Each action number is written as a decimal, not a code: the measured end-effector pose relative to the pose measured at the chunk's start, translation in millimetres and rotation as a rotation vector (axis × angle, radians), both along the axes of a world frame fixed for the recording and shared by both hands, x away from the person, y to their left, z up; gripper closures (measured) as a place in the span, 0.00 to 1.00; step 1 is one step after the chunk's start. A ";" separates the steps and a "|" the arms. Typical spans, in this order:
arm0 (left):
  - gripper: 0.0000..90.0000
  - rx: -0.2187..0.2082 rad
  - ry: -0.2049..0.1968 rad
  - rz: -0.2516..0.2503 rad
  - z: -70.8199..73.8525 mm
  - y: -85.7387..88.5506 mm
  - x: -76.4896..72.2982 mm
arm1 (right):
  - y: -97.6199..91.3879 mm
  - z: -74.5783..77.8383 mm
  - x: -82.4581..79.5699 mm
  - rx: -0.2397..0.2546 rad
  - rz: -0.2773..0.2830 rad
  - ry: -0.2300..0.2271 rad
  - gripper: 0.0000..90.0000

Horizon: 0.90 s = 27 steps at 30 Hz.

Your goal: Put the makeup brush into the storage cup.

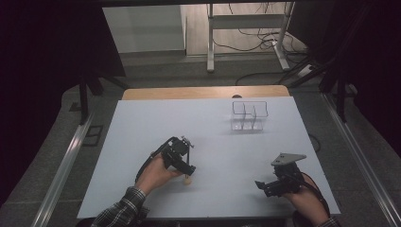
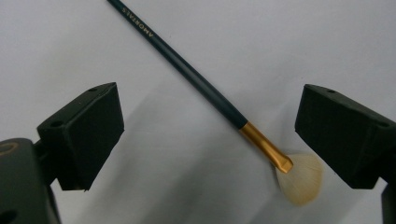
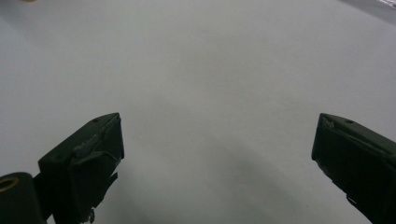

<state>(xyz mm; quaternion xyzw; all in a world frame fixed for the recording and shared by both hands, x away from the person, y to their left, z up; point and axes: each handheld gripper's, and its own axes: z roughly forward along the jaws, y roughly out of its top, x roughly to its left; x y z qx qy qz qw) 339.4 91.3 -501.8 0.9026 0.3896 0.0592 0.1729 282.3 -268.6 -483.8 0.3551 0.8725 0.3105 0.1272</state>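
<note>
A person's left gripper (image 2: 205,140) hovers, jaws spread wide, over a fan brush (image 2: 205,88) lying flat on the white table (image 1: 142,132) well short of the clear organizer (image 1: 249,116), apparently lining up a grasp, while the right gripper (image 3: 217,163) waits wide open beyond the brush.
</note>
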 end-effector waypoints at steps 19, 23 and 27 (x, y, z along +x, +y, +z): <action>0.22 0.003 0.045 -0.025 -13.7 -1.3 -1.5 | 2.9 -2.2 -0.7 -0.023 0.029 0.004 0.03; 0.43 -0.001 0.049 -0.027 -10.2 -0.2 -3.4 | 3.6 -2.5 -1.3 -0.026 0.031 0.007 0.03; 0.55 -0.006 0.052 -0.010 -8.3 3.1 -3.8 | 3.8 -2.9 -1.1 -0.029 0.034 0.005 0.03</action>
